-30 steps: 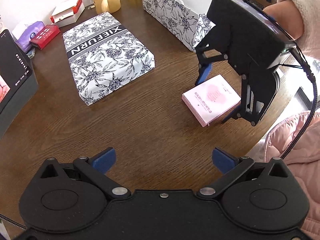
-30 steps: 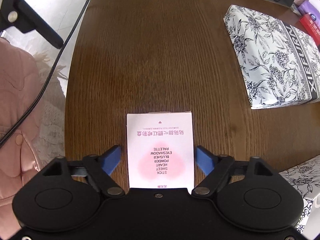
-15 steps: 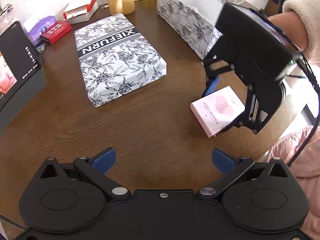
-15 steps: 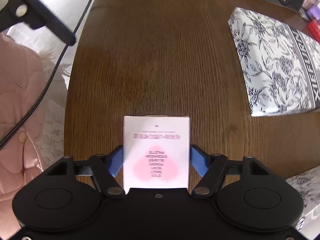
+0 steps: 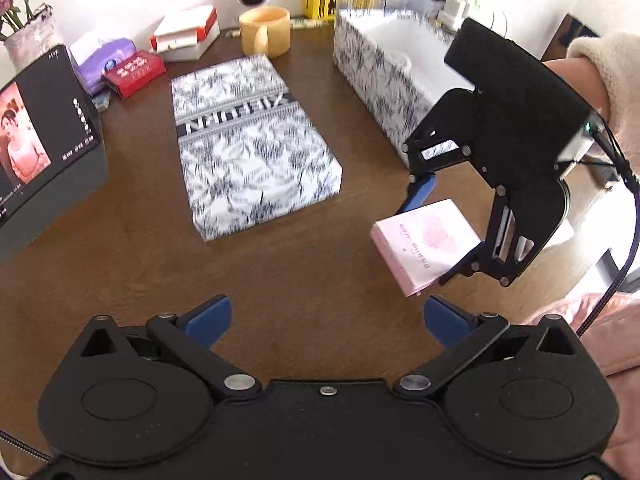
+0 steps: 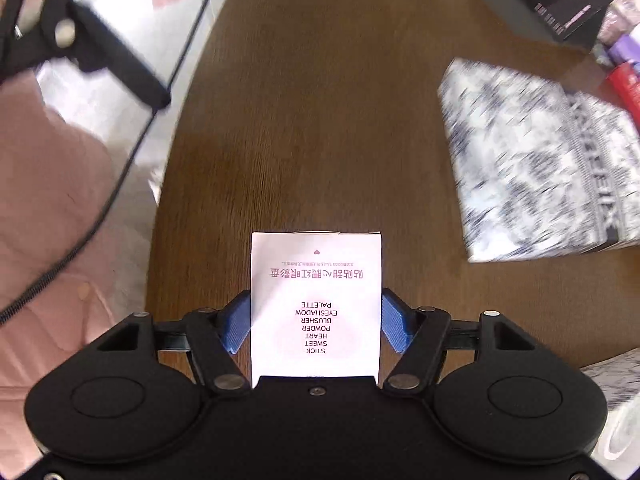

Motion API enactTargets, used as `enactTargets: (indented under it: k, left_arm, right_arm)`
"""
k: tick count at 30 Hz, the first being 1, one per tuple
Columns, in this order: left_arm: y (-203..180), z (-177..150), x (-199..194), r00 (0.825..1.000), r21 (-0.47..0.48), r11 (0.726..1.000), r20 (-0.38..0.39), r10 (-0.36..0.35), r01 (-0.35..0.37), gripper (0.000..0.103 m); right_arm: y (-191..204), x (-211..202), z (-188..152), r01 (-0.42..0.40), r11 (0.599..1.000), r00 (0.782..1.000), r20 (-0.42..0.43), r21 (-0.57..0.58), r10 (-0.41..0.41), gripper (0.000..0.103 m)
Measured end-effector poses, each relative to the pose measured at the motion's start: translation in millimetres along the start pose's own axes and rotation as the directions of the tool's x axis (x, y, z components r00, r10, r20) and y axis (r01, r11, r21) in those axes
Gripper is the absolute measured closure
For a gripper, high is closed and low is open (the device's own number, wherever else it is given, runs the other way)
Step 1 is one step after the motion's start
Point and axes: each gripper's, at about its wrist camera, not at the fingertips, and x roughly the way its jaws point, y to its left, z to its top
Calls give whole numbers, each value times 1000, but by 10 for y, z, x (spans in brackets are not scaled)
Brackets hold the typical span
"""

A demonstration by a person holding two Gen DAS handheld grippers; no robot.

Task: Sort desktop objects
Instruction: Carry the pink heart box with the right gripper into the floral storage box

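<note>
Right claw (image 6: 316, 322) grips pink palette box (image 6: 316, 308) lower centre, lifted off tabletop (image 6: 320, 120); left claw (image 5: 324, 318) wide, empty, bottom of frame.

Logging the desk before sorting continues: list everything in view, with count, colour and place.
Palette box: 1, pink-white, held above table.
Patterned lid: 1, black-white, table centre.
Open patterned box: 1, black-white, back right.
Mug: 1, yellow, back.
Red-white box: 1, back left.
Red packet: 1, back left.
Tissue pack: 1, purple, back left.
Screen: 1, black, left edge.
Table: 1, brown wood.
Right gripper: jaws shut on palette box.
Left gripper: jaws open.
</note>
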Motion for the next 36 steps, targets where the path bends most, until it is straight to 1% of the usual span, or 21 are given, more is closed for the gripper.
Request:
enactTargets:
  k: [2,5,7,8,10,11,13,15,19,23,28,31,34,36]
  left_arm:
    - [-18,111,-106,1000,-4,1000,26,-7,7,0]
    - [-67,315,-229,998,-7,1000,69,-12,12,0]
    - [-100,451,-311,995,-10,1000,97,-15,16,0]
    - [-116,519,-352,994,-11,1000,111,-17,18,0]
    - [-219,677,-273,991,-10,1000,132,-27,29,0]
    - [-274,746,-253,990,-7,999,140,-34,35,0]
    - [-398,877,-178,987,2,999,151,-47,47,0]
    - [-508,1004,-73,986,14,998,155,-60,58,0]
    - [-724,1230,147,985,28,996,152,-84,81,0]
    - [-861,1387,366,986,9,995,128,-103,102,0]
    - [-999,1555,649,990,-6,994,87,-112,113,0]
    - [-1080,1654,820,991,-14,993,61,-117,118,0]
    - [-1103,1651,815,992,-14,992,36,-125,125,0]
    - [-1142,1661,889,992,-7,993,17,-122,122,0]
  right_arm:
    - [-71,-252,25,-1,1000,998,55,23,0,34]
    - [-199,-599,108,1,998,990,138,67,-10,34]
    - [-274,-687,311,24,996,985,167,81,-38,34]
    - [-333,-771,329,41,995,983,174,86,-56,34]
    - [-432,-894,359,86,992,982,160,93,-100,34]
    - [-497,-982,305,111,989,982,144,95,-124,34]
    - [-684,-1002,244,148,984,982,106,103,-159,34]
    - [-836,-1044,105,172,978,982,65,115,-180,34]
    - [-1140,-924,-161,189,973,982,0,136,-190,34]
    - [-1397,-770,-427,180,973,984,-39,141,-176,34]
    - [-1699,-474,-681,158,977,986,-77,140,-148,34]
    - [-1812,-282,-775,128,983,989,-90,133,-117,34]
    - [-1887,-95,-834,100,988,991,-104,120,-87,34]
    - [-1925,19,-864,88,991,990,-120,106,-75,34]
